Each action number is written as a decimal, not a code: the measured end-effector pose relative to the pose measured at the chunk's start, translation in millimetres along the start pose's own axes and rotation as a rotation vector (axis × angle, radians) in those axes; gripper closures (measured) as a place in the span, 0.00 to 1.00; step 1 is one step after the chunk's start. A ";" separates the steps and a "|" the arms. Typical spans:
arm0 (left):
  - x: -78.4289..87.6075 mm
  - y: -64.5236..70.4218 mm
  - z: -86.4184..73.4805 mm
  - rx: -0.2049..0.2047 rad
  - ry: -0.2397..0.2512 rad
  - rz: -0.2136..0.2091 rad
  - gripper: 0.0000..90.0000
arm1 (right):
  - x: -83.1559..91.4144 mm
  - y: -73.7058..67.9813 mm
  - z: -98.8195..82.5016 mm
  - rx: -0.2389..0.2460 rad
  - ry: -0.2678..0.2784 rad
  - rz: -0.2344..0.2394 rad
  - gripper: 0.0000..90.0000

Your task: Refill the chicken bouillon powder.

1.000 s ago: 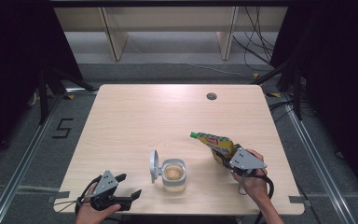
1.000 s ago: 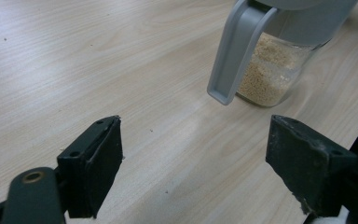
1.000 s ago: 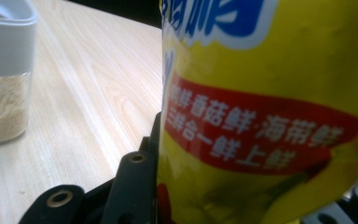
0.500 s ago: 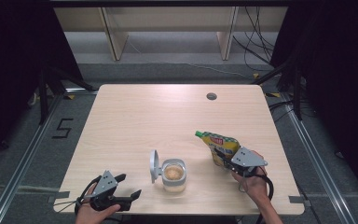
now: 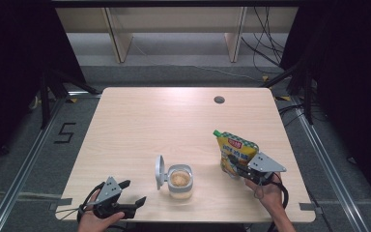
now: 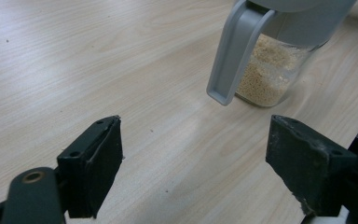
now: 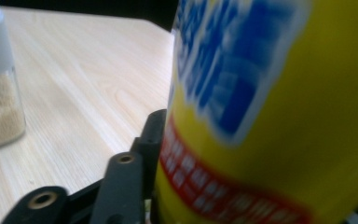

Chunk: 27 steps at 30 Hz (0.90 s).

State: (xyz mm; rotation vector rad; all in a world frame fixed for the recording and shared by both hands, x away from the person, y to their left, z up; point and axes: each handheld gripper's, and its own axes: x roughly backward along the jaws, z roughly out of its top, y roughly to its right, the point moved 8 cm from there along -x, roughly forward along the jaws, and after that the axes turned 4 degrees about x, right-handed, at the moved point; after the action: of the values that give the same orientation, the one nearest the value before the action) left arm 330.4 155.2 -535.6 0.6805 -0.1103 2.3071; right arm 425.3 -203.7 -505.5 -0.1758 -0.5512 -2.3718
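A yellow pouch (image 5: 236, 152) with a green cap stands upright on the table's right front. My right gripper (image 5: 240, 169) is around its lower part, and its jaws have just been opening. In the right gripper view one of its fingers (image 7: 150, 140) still lies against the pouch (image 7: 261, 116). A small glass jar (image 5: 179, 180) of beige grains stands at the front centre with its grey lid (image 5: 159, 171) flipped open to the left. My left gripper (image 5: 134, 191) rests open at the front left, pointing at the jar (image 6: 270, 74), nothing between its fingers.
The wooden table (image 5: 174, 121) has a round cable hole (image 5: 219, 99) at the back right. Dark floor and metal rails run along both sides, and shelving stands behind the table.
The pouch has swung from lying tilted toward the left to standing upright, nearer the right gripper. The left gripper has stayed where it was.
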 end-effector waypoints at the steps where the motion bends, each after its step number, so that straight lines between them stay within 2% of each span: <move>1: 0.0 0.6 -0.7 0.012 -0.002 0.001 0.20 | 2.5 -1.8 -0.3 -0.048 -0.011 0.006 0.63; 2: 0.1 0.1 -0.8 0.001 -0.004 0.001 0.20 | 4.2 1.0 0.4 -0.033 0.002 -0.013 0.61; 4: 0.5 1.1 -0.7 0.016 -0.003 0.001 0.20 | 5.0 1.0 0.0 -0.041 -0.001 -0.014 0.59; 5: 0.7 0.8 -0.6 0.014 -0.004 0.002 0.20 | 6.8 0.9 -1.9 -0.081 -0.019 -0.029 0.54; 8: 0.6 0.3 -1.1 0.018 -0.005 0.001 0.20 | 8.6 2.4 -3.2 -0.091 -0.026 -0.028 0.52; 9: 0.4 0.7 -1.8 0.039 -0.008 0.007 0.20 | 10.3 3.4 -4.1 -0.098 -0.035 -0.037 0.50; 10: 0.2 -0.6 -0.8 0.016 -0.001 0.005 0.20 | 12.0 3.3 -5.0 -0.112 -0.042 -0.039 0.47; 11: 0.7 -0.5 -1.4 0.025 -0.008 0.007 0.20 | 15.7 2.0 -5.7 -0.152 -0.045 -0.026 0.45; 12: 0.1 0.6 -1.4 0.041 -0.003 0.006 0.20 | 19.1 0.8 -6.0 -0.160 -0.054 -0.029 0.45; 13: -0.1 0.0 -0.5 0.022 0.001 0.003 0.20 | 21.7 -0.2 -5.4 -0.163 -0.055 -0.030 0.44; 14: -0.1 0.0 -0.5 0.022 0.001 0.003 0.20 | 21.7 -0.2 -5.4 -0.163 -0.055 -0.030 0.44; 16: -0.3 1.6 -1.4 0.043 -0.003 0.003 0.20 | 25.1 -5.3 -3.4 -0.172 -0.052 -0.014 0.42; 17: -0.1 0.3 -0.4 0.013 0.001 0.000 0.20 | 27.6 -6.6 -3.2 -0.140 -0.056 -0.015 0.41; 20: 0.1 0.6 -1.3 0.038 -0.004 0.007 0.20 | 31.7 -8.7 -3.7 -0.144 -0.075 -0.026 0.39; 21: -0.1 -0.3 -0.4 0.020 0.002 0.003 0.20 | 34.4 -11.4 -3.0 -0.174 -0.075 -0.032 0.38; 22: -0.2 0.5 -1.2 0.040 -0.001 0.007 0.20 | 34.4 -11.4 -3.0 -0.174 -0.075 -0.032 0.38; 23: 0.1 0.7 -1.5 0.042 -0.006 0.008 0.20 | 38.3 -13.0 -4.1 -0.200 -0.076 -0.020 0.36; 24: 0.1 0.7 -1.5 0.042 -0.006 0.008 0.20 | 38.3 -13.0 -4.1 -0.200 -0.076 -0.020 0.36; 25: -0.1 -0.3 -0.8 0.017 -0.005 0.005 0.20 | 42.9 -15.7 -6.2 -0.232 -0.097 -0.007 0.36; 26: -0.7 1.5 -1.2 0.043 -0.003 0.003 0.20 | 42.9 -15.7 -6.2 -0.232 -0.097 -0.007 0.36; 27: -0.7 1.6 -1.1 0.044 -0.002 0.002 0.20 | 47.7 -17.0 -7.5 -0.254 -0.106 -0.002 0.35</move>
State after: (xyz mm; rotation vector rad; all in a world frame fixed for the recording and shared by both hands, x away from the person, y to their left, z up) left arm 329.3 153.8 -536.7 0.7055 -0.0613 2.3167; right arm 378.3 -224.0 -505.2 -0.4168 -0.2966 -2.4385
